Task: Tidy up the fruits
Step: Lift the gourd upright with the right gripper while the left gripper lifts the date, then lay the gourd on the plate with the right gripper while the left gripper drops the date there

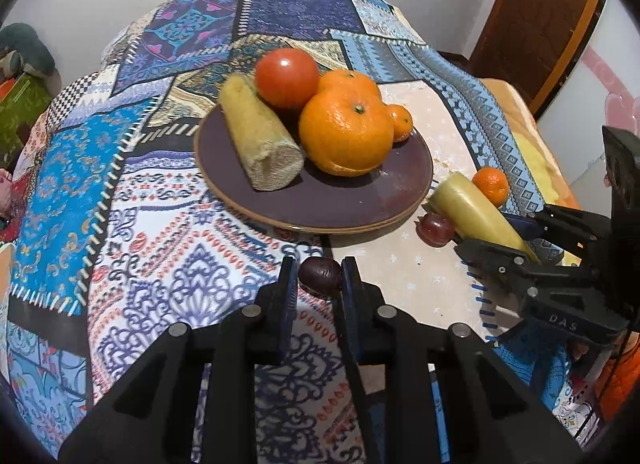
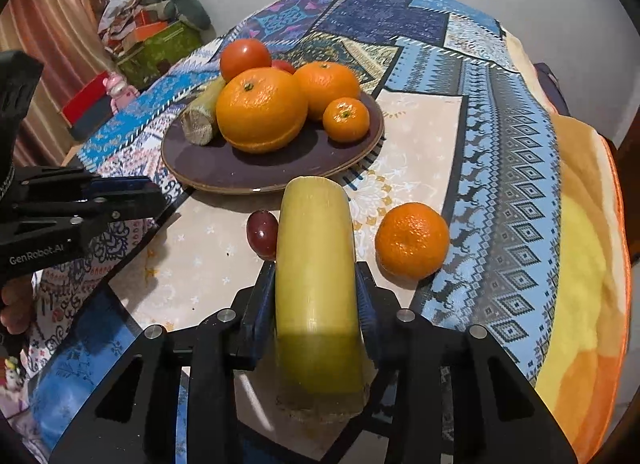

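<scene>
Yellow-green smooth cane piece [image 2: 316,284] is pinched in the right hand-held gripper [image 2: 316,296], pointing lengthwise at the dark purple round plate [image 2: 224,172] just ahead. Left hand-held gripper [image 1: 320,276] pinches a small dark plum [image 1: 320,274] near the plate.

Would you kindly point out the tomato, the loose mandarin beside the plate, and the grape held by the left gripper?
Tomato [image 1: 286,76]: left wrist view, front skin.
Loose mandarin [image 2: 412,239]: right wrist view, middle of peel.
Grape [image 1: 320,274]: left wrist view, dark top, between the fingers.
</scene>
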`<state>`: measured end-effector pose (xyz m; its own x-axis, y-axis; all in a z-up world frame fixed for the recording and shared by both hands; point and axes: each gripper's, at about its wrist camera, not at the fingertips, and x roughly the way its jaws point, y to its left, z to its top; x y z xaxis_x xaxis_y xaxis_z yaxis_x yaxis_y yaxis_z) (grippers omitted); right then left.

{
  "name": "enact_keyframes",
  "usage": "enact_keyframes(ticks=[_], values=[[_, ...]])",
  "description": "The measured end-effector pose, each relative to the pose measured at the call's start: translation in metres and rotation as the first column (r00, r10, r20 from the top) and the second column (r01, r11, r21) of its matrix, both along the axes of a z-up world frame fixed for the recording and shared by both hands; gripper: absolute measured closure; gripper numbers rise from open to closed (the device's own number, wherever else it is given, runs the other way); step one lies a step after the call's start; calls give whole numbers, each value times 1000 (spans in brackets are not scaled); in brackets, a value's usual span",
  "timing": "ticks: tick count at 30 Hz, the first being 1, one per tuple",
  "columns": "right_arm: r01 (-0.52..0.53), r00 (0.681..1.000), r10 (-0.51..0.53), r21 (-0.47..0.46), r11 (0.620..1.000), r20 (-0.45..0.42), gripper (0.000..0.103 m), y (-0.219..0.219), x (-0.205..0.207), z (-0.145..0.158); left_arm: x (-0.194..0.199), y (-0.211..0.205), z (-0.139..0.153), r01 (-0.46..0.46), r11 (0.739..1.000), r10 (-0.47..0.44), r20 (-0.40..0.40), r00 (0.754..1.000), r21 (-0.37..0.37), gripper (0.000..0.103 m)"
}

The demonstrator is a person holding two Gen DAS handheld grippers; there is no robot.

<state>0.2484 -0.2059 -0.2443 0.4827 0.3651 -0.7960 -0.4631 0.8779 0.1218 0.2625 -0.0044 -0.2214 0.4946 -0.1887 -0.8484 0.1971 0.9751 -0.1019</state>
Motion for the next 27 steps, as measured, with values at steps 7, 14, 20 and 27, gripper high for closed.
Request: enact_keyframes(ticks=[7, 14, 20, 27], values=[[27, 999, -29, 41, 999, 42, 68, -5, -1, 22, -4, 17, 23, -32, 999, 33, 58, 998, -16, 81], [27, 995, -33, 68, 997, 96, 68, 3, 12, 45, 7, 27, 40, -58, 998, 60, 104, 993, -17, 81], [18, 993, -27, 85, 996, 116, 68, 13, 31, 55, 24, 36, 43, -79, 997, 81, 118, 990, -19, 81], [0, 992, -8, 56, 998, 128, 68, 28, 51, 56, 48, 46, 35, -100, 995, 101, 114, 988, -13, 81]])
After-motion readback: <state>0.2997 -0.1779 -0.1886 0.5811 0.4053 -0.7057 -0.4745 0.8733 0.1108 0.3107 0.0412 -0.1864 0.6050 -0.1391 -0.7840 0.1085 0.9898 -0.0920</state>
